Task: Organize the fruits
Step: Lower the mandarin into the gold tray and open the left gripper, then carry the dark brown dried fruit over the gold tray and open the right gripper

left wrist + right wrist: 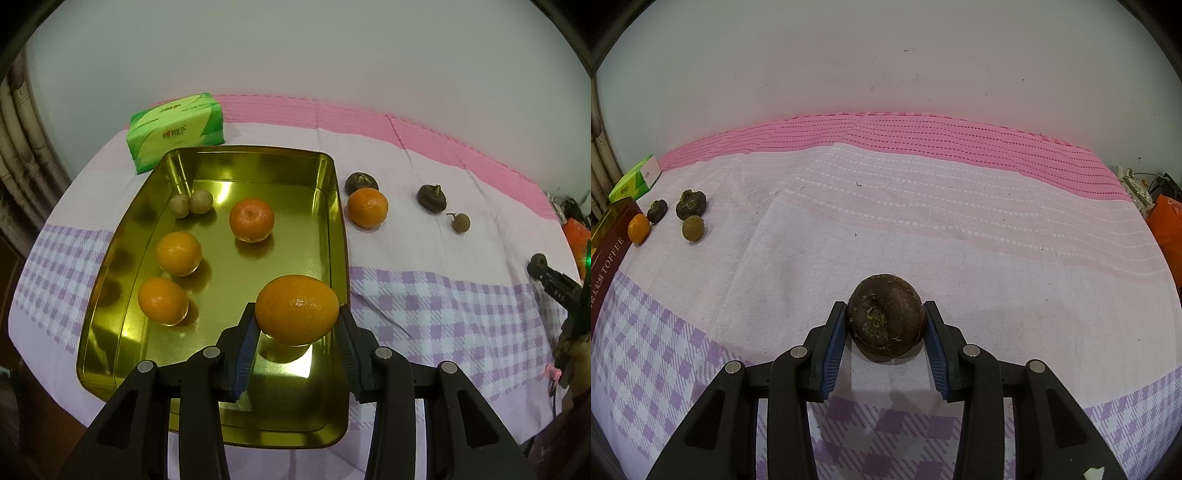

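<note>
Item: round glossy orange mandarin (296,309), pinched between the left gripper (297,332) pads, hanging over the shallow gold metal tray (334,221) at its 5 o'clock corner; lower to the floor before letting go, clear of the three mandarins at 9 to 12 o'clock. Item: dark brown flattened water chestnut (884,323), clamped by the right gripper (886,334) just above the pink-and-lilac checked cloth (923,221).

Glossy metal tray (334,229); matt woven tablecloth (923,229).
</note>
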{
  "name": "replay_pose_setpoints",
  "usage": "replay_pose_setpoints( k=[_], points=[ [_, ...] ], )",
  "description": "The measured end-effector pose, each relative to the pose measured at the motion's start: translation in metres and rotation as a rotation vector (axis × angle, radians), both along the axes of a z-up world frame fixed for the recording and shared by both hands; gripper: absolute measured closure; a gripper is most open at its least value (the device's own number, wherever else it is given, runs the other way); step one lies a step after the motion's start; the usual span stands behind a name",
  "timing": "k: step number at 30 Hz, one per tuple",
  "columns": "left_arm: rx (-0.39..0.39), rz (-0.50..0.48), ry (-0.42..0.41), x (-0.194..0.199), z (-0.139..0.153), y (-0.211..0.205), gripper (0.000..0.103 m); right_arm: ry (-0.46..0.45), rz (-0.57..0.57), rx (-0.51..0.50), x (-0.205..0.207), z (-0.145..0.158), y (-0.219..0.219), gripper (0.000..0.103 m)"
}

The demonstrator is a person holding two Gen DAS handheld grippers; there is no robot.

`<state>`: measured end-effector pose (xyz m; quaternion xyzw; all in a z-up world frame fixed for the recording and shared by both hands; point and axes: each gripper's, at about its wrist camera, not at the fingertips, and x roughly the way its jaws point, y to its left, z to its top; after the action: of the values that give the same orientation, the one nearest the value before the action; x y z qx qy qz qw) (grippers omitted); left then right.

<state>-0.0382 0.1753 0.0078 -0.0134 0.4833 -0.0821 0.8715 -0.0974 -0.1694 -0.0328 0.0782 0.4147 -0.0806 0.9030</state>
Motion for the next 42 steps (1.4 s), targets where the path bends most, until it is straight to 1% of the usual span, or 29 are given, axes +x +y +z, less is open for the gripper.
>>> replay_pose_setpoints(
  k=[10, 17, 23, 30, 33, 35, 42],
  points=[
    [0.004, 0.005, 0.009, 0.002, -0.005, 0.002, 0.061, 0.003, 0.000, -0.001, 0.000, 0.001, 0.000, 0.066],
    [0.036, 0.006, -0.003, 0.001, -0.006, 0.001, 0.061, 0.003, -0.001, -0.001, 0.001, 0.001, 0.002, 0.066],
    [0.045, 0.003, 0.001, 0.001, -0.008, -0.002, 0.059, 0.003, -0.002, -0.002, 0.001, 0.000, 0.003, 0.066],
    [0.056, -0.006, -0.039, -0.005, 0.000, -0.004, 0.058, 0.004, -0.002, -0.002, 0.002, 0.000, 0.005, 0.066],
    [0.070, 0.001, -0.044, -0.008, 0.003, -0.004, 0.057, 0.004, -0.003, -0.004, 0.002, 0.000, 0.006, 0.066],
    [0.065, 0.006, -0.046, -0.010, 0.006, -0.002, 0.057, 0.004, -0.002, -0.007, 0.003, 0.000, 0.006, 0.066],
    [0.090, 0.060, -0.063, -0.026, 0.027, 0.007, 0.057, 0.003, -0.001, -0.001, 0.003, 0.000, 0.007, 0.066]
  ],
)
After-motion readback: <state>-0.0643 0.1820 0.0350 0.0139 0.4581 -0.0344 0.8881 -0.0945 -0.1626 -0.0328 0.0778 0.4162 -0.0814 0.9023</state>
